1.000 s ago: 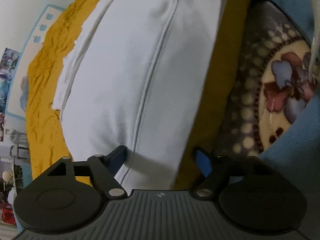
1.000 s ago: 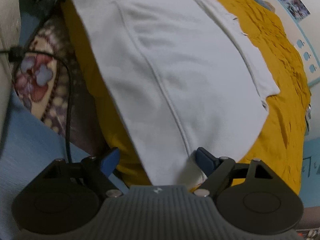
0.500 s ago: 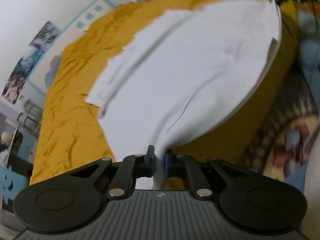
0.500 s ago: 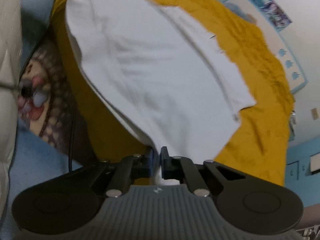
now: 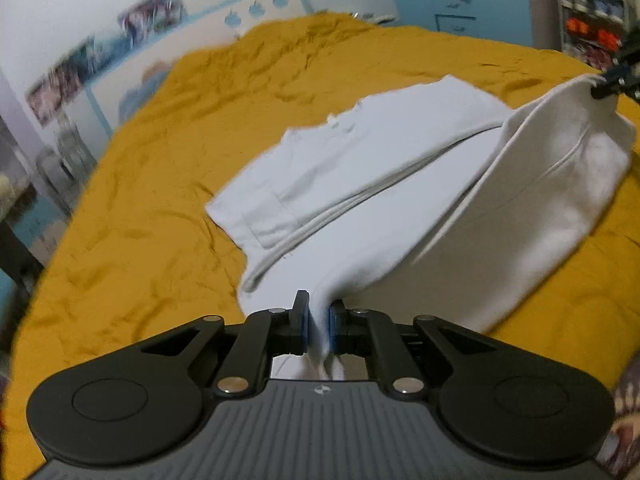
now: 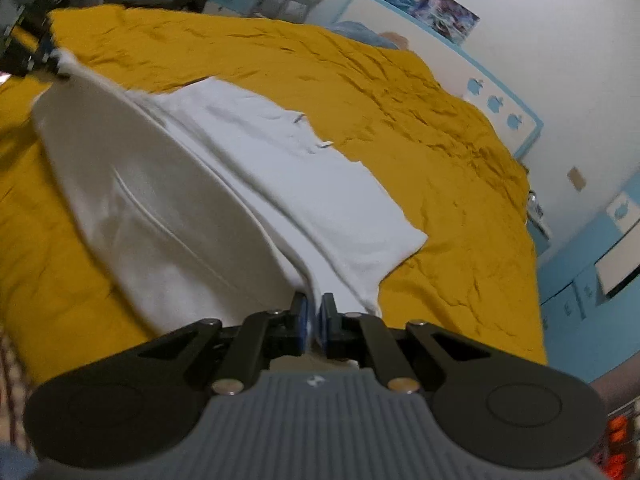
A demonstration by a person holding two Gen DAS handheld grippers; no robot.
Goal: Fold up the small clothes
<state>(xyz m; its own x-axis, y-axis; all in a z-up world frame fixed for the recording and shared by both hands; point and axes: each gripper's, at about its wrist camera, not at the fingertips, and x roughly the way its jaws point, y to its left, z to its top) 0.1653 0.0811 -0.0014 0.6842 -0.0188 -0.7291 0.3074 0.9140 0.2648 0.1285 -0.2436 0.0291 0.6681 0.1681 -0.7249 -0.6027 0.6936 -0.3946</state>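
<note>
In the left wrist view, the left gripper (image 5: 319,322) is seen at six o'clock, its blue-padded fingers (image 5: 303,320) clamped on a bunched corner of the white cotton garment (image 5: 360,184). From that pinch the cloth is drawn up and away toward two o'clock, where its other near corner is held by the right gripper (image 5: 612,80), seen small at the frame's edge. The lifted near edge is curled over, and the grey underside is shown at three o'clock. The far part of the garment is spread flat on the wrinkled mustard-yellow bedspread (image 5: 160,184) toward eleven o'clock.

In the right wrist view, the right gripper's own pads (image 6: 325,322) are pressed shut on the cloth at six o'clock. Beyond the bed, a white wall with blue-framed posters (image 5: 152,12) is seen.
</note>
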